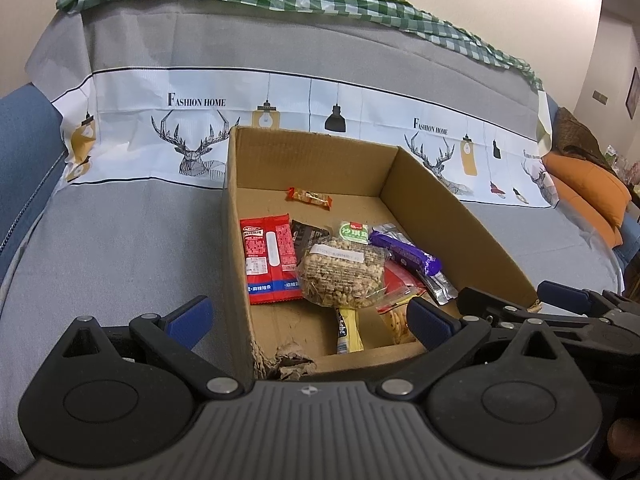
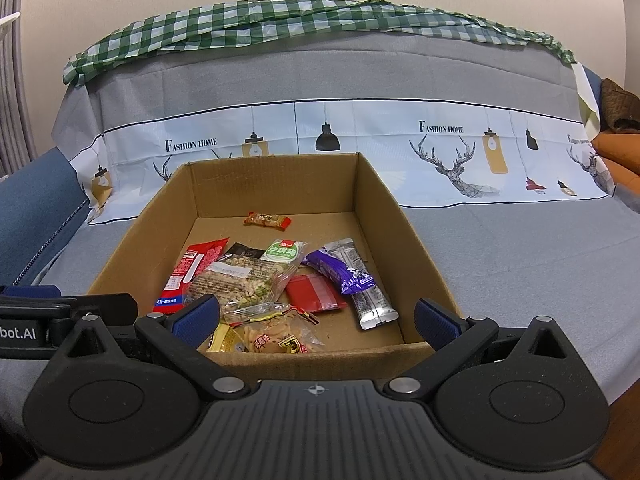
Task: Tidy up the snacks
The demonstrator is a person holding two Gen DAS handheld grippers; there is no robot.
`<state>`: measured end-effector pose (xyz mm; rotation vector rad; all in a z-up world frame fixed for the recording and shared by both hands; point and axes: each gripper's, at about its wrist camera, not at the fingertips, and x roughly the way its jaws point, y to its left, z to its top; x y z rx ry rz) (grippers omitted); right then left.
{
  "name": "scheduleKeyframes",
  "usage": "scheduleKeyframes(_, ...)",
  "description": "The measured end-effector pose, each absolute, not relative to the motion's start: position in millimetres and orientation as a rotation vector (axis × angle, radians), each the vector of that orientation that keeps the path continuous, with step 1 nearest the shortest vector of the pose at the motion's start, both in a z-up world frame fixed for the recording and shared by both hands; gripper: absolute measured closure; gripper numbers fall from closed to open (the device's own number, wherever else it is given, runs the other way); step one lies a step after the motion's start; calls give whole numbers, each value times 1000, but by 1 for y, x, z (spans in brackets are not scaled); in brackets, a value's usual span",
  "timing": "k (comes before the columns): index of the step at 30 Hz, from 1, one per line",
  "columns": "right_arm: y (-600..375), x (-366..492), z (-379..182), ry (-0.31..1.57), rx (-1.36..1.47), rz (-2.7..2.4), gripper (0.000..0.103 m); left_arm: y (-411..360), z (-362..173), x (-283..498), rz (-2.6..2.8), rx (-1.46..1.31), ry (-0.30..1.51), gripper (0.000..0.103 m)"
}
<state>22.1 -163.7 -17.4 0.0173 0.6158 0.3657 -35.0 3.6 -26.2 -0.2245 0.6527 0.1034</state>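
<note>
An open cardboard box (image 1: 304, 160) (image 2: 272, 178) sits on a grey-covered sofa and holds several snack packets. Among them are a red packet (image 1: 270, 260) (image 2: 192, 276), a clear bag of puffed grain (image 1: 344, 276) (image 2: 240, 280), a purple bar (image 1: 404, 254) (image 2: 340, 272), a silver packet (image 2: 366, 292) and a small orange bar (image 1: 309, 197) (image 2: 267, 220) near the far wall. My left gripper (image 1: 310, 320) hovers open over the box's near left corner, holding nothing. My right gripper (image 2: 316, 320) stands open over the near edge, also holding nothing. Each gripper shows at the other view's edge.
The box's near left corner (image 1: 288, 360) is torn. A printed grey and white cover (image 2: 440, 128) drapes the sofa, with a green checked cloth (image 2: 280, 20) along the backrest. Orange cushions (image 1: 584, 192) lie at the right end. Blue sofa fabric (image 2: 36, 192) shows at the left.
</note>
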Motion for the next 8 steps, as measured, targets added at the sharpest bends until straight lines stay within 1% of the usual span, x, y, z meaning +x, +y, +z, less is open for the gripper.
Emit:
scheduleKeyframes(6,-160,26,-18,614,8,360,1,6,-27,-33,100,-225,640,0)
scheduleKeyframes(8,-166,25,-13,565,39,359,1,5,-27,-31,94,-221,637,0)
